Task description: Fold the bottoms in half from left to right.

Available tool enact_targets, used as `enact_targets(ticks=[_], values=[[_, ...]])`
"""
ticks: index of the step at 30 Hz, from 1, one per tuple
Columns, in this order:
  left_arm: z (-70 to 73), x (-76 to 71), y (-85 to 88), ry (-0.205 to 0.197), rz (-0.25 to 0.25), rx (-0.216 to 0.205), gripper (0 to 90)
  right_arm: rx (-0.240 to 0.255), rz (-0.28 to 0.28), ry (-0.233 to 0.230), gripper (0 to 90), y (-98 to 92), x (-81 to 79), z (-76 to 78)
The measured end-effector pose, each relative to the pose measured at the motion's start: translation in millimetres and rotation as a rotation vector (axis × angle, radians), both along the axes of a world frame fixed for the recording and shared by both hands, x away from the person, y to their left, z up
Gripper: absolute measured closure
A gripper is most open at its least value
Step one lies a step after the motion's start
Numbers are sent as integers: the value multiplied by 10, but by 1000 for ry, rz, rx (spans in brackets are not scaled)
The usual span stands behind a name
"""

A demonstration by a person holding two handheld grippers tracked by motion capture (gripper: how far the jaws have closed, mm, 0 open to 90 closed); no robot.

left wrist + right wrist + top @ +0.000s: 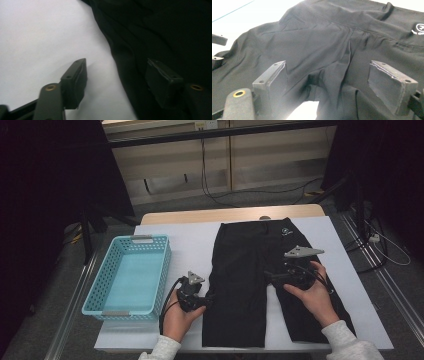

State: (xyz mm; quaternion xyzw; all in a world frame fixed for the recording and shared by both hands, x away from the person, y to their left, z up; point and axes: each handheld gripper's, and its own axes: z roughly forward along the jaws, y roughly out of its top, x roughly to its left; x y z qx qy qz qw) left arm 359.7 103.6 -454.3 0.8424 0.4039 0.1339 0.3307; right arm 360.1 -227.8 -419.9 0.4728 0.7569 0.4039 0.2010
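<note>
Black shorts point(260, 285) lie flat on my white surface point(190, 240), right of the blue basket point(131, 276). My left claw point(206, 301) straddles the shorts' left edge, spread, not pinching. My right claw point(270, 277) hovers spread above the crotch.

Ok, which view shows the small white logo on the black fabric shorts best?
The right gripper view: the small white logo sits large by the waistband of the black fabric shorts, though the frame edge cuts it. The high view shows it whole but tiny. The left gripper view shows plain cloth.
</note>
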Motion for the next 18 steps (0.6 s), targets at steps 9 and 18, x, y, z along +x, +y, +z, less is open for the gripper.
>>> enact_targets(ticks=[9, 18], values=[[31, -32, -40, 51, 5, -48, 510, -15, 8, 2, 161, 42, 10, -14], [30, -43, -52, 79, -6, -90, 677, -30, 15, -1, 161, 76, 21, -29]])
